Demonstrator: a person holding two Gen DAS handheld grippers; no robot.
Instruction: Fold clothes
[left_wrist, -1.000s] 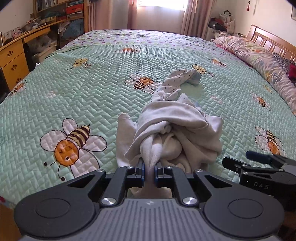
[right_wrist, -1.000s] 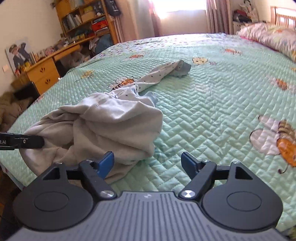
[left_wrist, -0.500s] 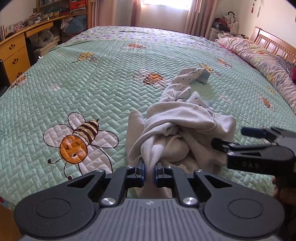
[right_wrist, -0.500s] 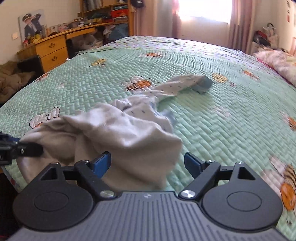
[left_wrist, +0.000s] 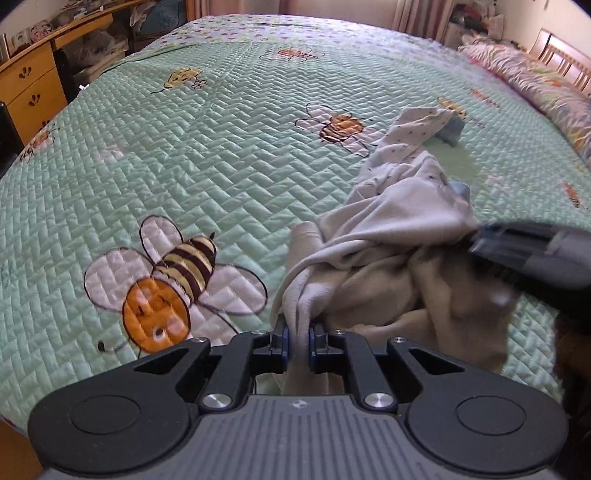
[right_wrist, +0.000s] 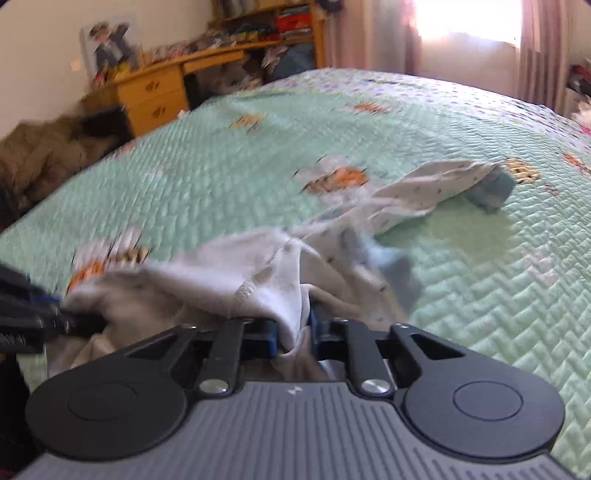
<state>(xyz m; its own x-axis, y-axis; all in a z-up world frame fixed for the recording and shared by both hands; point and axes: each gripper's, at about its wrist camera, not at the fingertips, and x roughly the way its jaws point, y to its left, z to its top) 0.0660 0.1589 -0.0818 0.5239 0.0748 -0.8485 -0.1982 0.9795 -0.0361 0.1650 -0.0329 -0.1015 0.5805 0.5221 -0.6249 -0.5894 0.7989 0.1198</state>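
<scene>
On a mint-green quilted bedspread (left_wrist: 221, 155) stitched with bees, a crumpled off-white cotton garment (left_wrist: 388, 236) is lying bunched beside the large orange bee (left_wrist: 173, 280). The left gripper (left_wrist: 297, 338) is pinching one bunched edge between narrow fingers, seemingly to anchor it. The right gripper (right_wrist: 295, 332) is closing its fingers on another fold, pads already gripping cloth, likely so the two can draw the garment out flat for folding.

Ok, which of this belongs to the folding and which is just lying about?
Job: garment; left gripper, shut on it; right gripper, closing on it.
Lying about: quilt; pillow; desk; shelves.
</scene>
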